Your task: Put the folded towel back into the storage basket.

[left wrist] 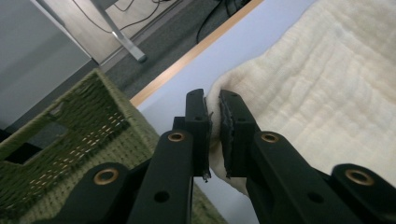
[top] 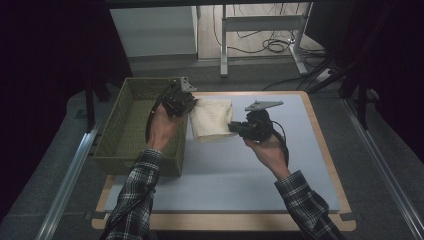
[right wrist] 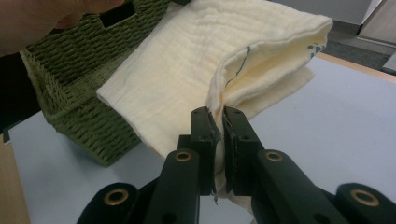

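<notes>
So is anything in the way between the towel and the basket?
Nothing visible. Both grippers, left and right, pinch the folded cream towel right beside the green basket. Only the basket's near wall lies between, and the basket is open on top.

Folded cream muslin cloth (top: 212, 119), crinkled in texture with a thin dark line at one hem, suspended slack above the blue-grey table surface just beside the green woven basket (top: 131, 131).

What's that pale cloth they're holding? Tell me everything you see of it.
The cloth is a cream, crinkled, gauze-like fabric, folded in several layers, with a thin blue stitched line and a small blue mark near one fold. The left gripper and right gripper pinch opposite edges, holding it beside the green wicker basket.
</notes>
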The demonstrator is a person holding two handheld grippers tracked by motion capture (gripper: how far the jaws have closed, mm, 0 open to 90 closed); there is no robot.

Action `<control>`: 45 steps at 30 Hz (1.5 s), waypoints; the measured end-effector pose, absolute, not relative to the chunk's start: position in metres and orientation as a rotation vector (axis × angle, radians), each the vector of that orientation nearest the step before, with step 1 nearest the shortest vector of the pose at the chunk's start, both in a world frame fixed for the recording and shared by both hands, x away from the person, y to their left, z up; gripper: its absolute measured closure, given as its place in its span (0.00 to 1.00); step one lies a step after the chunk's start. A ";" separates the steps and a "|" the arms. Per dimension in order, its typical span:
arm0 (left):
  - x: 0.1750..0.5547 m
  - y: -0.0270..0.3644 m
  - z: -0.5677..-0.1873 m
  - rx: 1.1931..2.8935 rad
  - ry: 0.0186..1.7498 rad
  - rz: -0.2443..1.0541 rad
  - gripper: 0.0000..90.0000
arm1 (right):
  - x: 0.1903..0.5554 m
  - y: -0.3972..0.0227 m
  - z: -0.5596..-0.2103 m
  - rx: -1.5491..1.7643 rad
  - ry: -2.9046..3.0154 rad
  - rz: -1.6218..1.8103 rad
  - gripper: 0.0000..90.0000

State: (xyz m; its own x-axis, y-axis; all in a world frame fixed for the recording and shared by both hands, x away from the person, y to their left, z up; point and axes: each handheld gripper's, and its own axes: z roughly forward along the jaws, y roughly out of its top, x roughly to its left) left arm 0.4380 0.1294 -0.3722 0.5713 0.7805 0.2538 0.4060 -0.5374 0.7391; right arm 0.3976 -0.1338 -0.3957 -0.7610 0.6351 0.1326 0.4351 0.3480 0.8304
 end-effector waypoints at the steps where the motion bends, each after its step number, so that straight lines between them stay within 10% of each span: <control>1: 0.438 0.131 -0.372 2.169 0.945 0.774 0.92 | 0.398 -0.132 -0.395 0.968 2.397 1.375 0.93; 45: 0.425 0.280 -0.390 2.155 1.215 0.978 0.92 | 0.412 0.059 -0.415 0.762 2.554 1.326 0.92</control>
